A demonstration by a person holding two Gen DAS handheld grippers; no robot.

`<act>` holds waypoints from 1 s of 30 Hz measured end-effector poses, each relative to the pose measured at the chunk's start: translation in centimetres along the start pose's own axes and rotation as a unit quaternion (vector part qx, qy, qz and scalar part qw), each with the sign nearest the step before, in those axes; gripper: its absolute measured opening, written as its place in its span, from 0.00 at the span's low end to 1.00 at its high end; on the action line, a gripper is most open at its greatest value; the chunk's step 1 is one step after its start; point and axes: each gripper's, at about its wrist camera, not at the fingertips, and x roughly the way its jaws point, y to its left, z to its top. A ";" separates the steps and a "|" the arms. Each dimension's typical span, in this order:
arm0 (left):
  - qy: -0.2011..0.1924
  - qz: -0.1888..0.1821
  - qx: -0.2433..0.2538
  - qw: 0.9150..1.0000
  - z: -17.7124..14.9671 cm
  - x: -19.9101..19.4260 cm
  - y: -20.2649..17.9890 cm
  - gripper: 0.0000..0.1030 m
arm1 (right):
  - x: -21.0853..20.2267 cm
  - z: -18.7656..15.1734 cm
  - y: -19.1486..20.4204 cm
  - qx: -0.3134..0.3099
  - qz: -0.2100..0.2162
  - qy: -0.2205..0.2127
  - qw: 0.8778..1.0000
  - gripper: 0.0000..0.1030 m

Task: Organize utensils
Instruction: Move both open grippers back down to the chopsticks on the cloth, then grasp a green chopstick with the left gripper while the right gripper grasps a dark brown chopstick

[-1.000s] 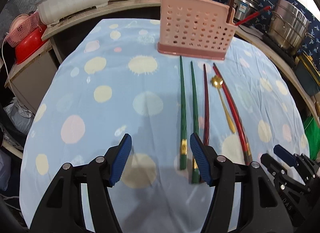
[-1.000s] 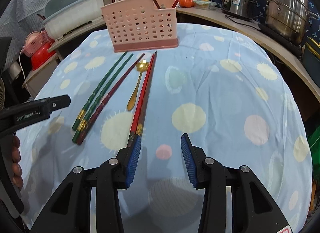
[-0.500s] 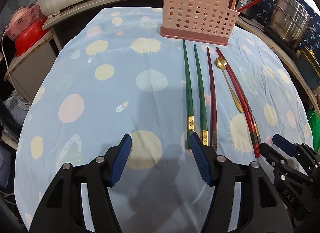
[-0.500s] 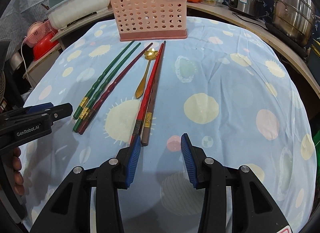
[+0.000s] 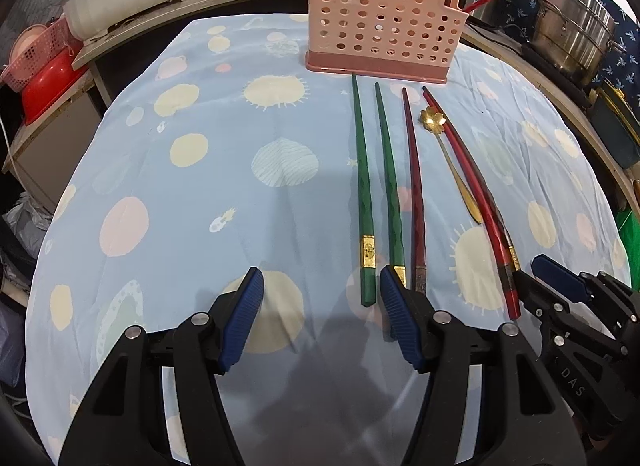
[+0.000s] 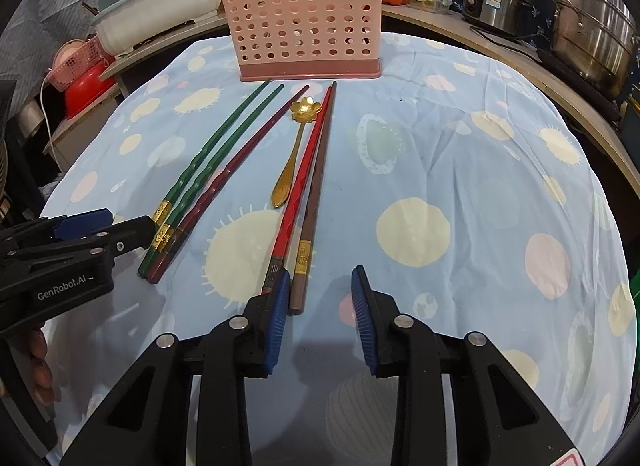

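My right fingers point(image 6: 318, 306) have just been closing. The butt end of the brown chopstick point(image 6: 316, 185) lies between them, hard against the left-side pad, but the right-side pad stands clear of it, so nothing is gripped yet. The red chopstick point(image 6: 298, 181) lies just beside the brown one, its end at the outer face of that same pad. Both sticks run lengthwise away from me, their tips pointing at the pink perforated holder point(image 6: 304, 29) at the far end of the worktop point(image 6: 460, 153). My right hand is the nearer one to this pair — in my judgement the coming grasp turns on centring one stick across the pads.

My left fingers point(image 5: 320, 318) are released and hold nothing. The thick end of one green chopstick point(image 5: 366, 193) lies in the gap; the second green chopstick point(image 5: 390, 193) and the dark red chopstick point(image 5: 414, 193) end at the right-side pad.

The sticks are slim, tapered and glossy, faceted near the handle, most with gold bands. A gold spoon point(image 6: 294, 157) with a flower-shaped bowl lies between the two groups. The spotted blue cloth is soft and lightly creased — it may well give under pressing pads.
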 end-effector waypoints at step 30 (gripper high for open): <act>-0.004 -0.033 0.003 0.999 -1.2 -0.9 0.0 0.07 | -1.3 -1.4 -1.7 0.025 0.006 -0.009 1.000 0.07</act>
